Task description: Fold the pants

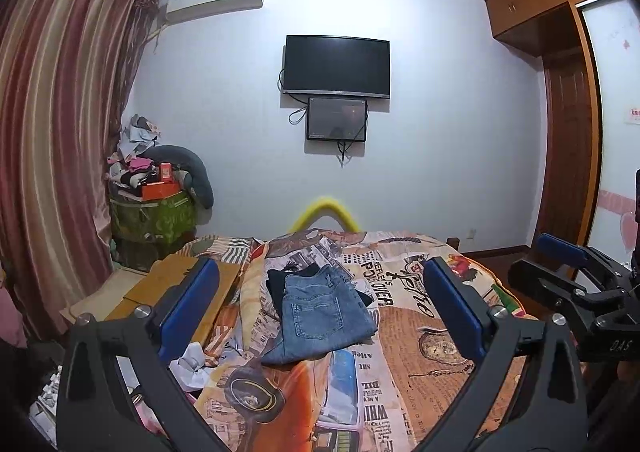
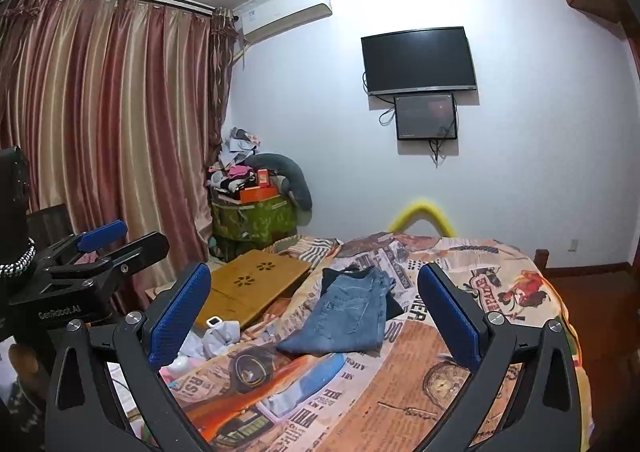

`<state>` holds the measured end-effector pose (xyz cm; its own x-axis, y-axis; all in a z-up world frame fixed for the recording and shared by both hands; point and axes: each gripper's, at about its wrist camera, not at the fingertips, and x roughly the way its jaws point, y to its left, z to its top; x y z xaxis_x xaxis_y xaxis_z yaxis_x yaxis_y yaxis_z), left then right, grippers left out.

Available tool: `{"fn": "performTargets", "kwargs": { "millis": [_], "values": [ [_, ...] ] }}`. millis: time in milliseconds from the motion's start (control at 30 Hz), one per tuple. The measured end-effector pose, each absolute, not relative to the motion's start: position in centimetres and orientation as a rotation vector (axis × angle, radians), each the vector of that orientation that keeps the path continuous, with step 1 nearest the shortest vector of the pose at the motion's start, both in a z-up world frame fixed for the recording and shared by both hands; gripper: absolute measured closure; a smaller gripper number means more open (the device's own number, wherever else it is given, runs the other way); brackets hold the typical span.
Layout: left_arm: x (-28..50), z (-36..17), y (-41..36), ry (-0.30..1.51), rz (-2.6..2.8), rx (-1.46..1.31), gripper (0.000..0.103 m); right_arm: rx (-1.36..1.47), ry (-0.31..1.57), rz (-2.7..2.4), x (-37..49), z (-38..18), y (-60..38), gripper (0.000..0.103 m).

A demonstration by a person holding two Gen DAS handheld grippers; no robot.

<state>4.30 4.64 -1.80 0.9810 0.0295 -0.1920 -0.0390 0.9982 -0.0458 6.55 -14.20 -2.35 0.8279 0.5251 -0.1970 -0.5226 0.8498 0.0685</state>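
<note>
You are holding the left gripper (image 1: 320, 304) and right gripper (image 2: 314, 304) spread wide, empty, since the jeans (image 1: 320, 316) are lying folded at twelve o'clock on the bedspread (image 1: 420, 364) (seemingly done).

bare bedspread (image 1: 420, 364) before jeans (image 1: 324, 316), wooden tray (image 2: 256, 284) left
</note>
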Motion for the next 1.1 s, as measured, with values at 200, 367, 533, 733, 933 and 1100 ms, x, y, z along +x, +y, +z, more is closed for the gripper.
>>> {"fn": "performTargets", "kwargs": {
  "millis": [200,367,533,733,933,1100],
  "values": [
    [4.37,-1.82,4.61,0.196,0.033,-0.048,0.0,0.015,0.22,0.557,6.59,-2.27,-14.36,0.0],
    [4.36,-1.95,4.6,0.199,0.031,-0.048,0.0,0.014,0.221,0.558,6.62,-2.28,-14.45,0.0],
    [4.35,-1.94,4.58,0.2,0.031,-0.048,0.0,0.017,0.224,0.549,6.54,-2.2,-14.54,0.0],
    [4.38,-1.96,4.58,0.199,0.027,-0.044,0.0,0.016,0.226,0.543,6.46,-2.07,-14.5,0.0],
    [4.37,-2.05,4.82,0.199,0.021,-0.041,0.0,0.013,0.226,0.54,6.42,-2.02,-14.39,0.0],
    [4.34,-2.12,4.98,0.199,0.016,-0.038,0.0,0.011,0.224,0.533,6.37,-2.02,-14.38,0.0]
  ]
}}
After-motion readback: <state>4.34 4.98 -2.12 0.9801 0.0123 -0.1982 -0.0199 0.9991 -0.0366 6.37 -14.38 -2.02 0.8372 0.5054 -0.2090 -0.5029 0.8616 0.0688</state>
